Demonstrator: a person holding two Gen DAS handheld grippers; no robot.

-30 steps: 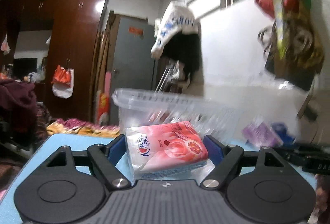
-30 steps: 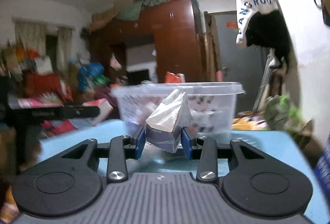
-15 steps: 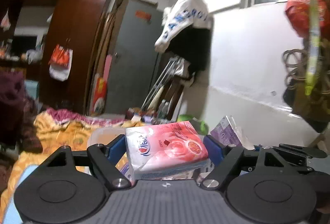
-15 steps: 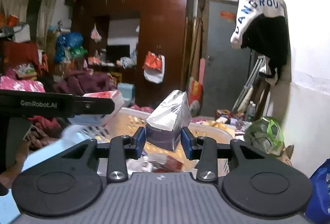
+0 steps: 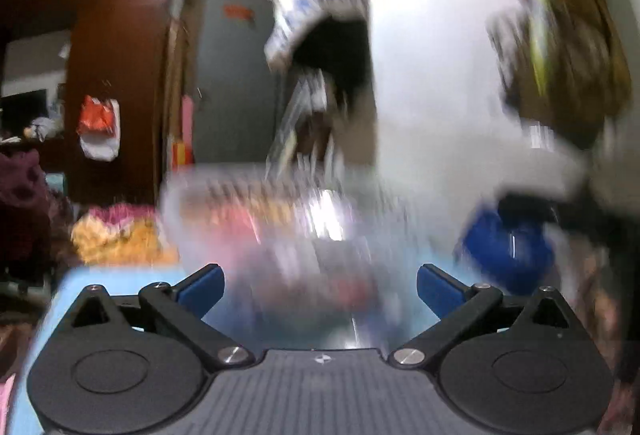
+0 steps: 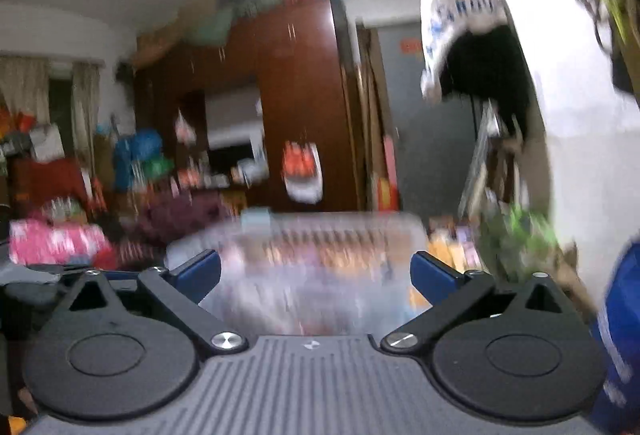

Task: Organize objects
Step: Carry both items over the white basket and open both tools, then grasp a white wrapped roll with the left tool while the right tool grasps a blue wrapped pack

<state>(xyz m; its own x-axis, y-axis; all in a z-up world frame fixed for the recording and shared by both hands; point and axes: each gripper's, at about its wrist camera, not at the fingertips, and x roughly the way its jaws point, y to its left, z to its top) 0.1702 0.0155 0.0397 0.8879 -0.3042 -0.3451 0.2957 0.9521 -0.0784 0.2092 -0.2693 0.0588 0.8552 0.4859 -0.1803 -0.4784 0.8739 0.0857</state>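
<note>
A clear plastic bin stands on the light blue table just ahead, badly blurred; pink and mixed packets show through its wall, none clear enough to name. My left gripper has its jaws opening wide, and nothing is between the blue pads. In the right wrist view the same bin fills the middle. My right gripper is also opening, its blue pads far apart and bare. The pink tissue pack and the grey-wrapped packet are not in either grip.
A dark wardrobe and a grey door stand behind the bin. A white wall with hanging bags runs along the right. A blue bag is at the right edge. The other gripper's black body shows at far left.
Both grippers have let go: the pink tissue pack has left the left jaws and the grey packet the right. Both pairs of jaws have swung wide, and both views have pulled back from the bin.
</note>
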